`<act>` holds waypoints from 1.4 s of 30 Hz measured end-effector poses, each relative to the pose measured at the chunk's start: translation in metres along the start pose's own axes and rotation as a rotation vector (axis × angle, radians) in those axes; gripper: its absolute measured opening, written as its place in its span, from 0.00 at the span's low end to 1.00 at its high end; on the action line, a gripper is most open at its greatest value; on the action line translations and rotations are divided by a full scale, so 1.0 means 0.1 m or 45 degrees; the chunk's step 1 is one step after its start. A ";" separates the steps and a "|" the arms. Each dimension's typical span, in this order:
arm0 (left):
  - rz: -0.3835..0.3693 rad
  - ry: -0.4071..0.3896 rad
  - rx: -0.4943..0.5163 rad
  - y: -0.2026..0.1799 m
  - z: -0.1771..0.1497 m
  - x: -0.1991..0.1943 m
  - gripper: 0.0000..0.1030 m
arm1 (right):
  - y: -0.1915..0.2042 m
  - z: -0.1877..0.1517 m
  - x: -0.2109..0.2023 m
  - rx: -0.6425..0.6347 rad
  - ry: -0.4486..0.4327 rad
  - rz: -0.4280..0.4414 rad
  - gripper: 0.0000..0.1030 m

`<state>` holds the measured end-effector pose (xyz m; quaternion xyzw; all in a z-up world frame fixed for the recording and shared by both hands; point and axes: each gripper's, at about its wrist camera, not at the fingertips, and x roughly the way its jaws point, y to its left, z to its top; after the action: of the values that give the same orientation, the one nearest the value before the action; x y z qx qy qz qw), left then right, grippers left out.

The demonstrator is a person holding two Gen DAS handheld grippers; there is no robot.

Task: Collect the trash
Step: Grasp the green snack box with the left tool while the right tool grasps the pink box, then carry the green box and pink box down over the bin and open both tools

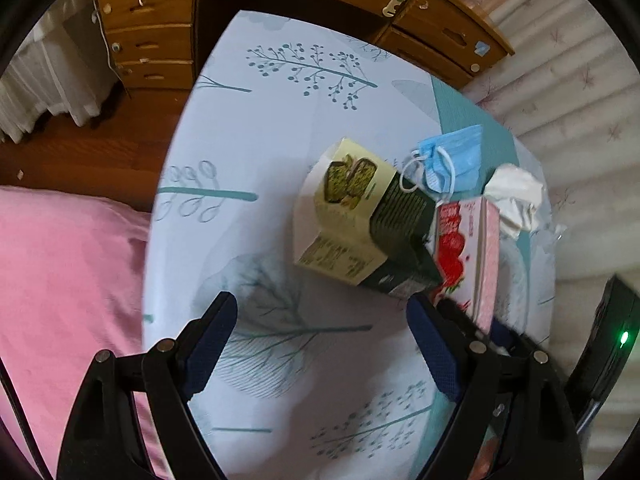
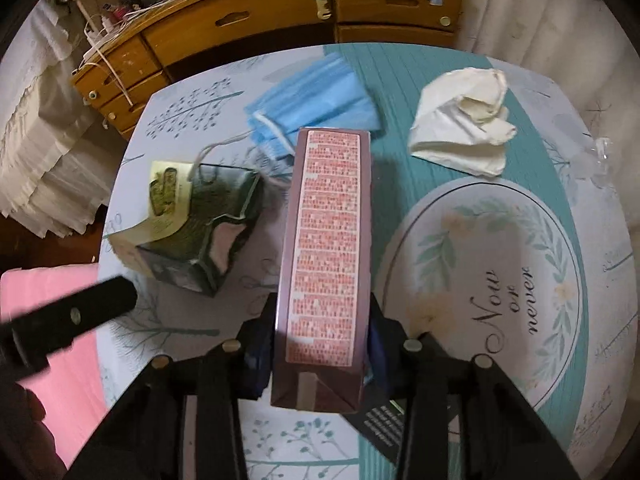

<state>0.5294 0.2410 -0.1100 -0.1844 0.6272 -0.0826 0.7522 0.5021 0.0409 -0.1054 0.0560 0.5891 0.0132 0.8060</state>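
Currently right gripper (image 2: 322, 350) clamped on pink carton (image 2: 326, 240); left gripper (image 1: 322, 344) wide, empty, near green box (image 1: 360, 220), probably not touching.

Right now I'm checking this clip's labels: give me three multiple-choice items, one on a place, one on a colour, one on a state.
1. Where does the face mask lie?
A. on the floor
B. on the table, beyond the pink carton
C. in a drawer

2. What colour is the mask?
A. blue
B. black
C. yellow

3. How is the right hand-held gripper?
A. open over the crumpled tissue
B. shut on the mask
C. shut on the pink carton

Answers: B, it rests on the tablecloth behind the carton's far end; A, its pleats are light blue; C, both pads press the carton's sides.
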 end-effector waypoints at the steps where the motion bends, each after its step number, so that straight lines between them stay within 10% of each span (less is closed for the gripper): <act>1: -0.027 -0.001 -0.020 0.01 0.01 0.01 0.83 | -0.01 -0.01 -0.01 0.004 -0.003 0.007 0.38; 18: -0.099 -0.034 -0.210 0.00 0.25 0.37 0.82 | -0.02 -0.01 0.00 0.005 -0.028 0.033 0.38; 21: -0.087 -0.054 -0.224 -0.01 0.27 0.37 0.45 | -0.04 -0.02 0.00 0.012 -0.029 0.043 0.38; 25: -0.058 -0.083 -0.168 -0.07 0.23 0.32 0.33 | -0.07 -0.08 -0.03 0.029 -0.020 0.058 0.37; 42: 0.093 -0.239 0.113 -0.51 -1.20 -0.73 0.25 | -0.56 -1.09 -0.98 0.026 -0.140 0.184 0.37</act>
<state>0.4033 0.1994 -0.0419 -0.1350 0.5559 -0.0652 0.8176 0.3657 -0.0147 -0.0512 0.1072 0.5386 0.0621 0.8334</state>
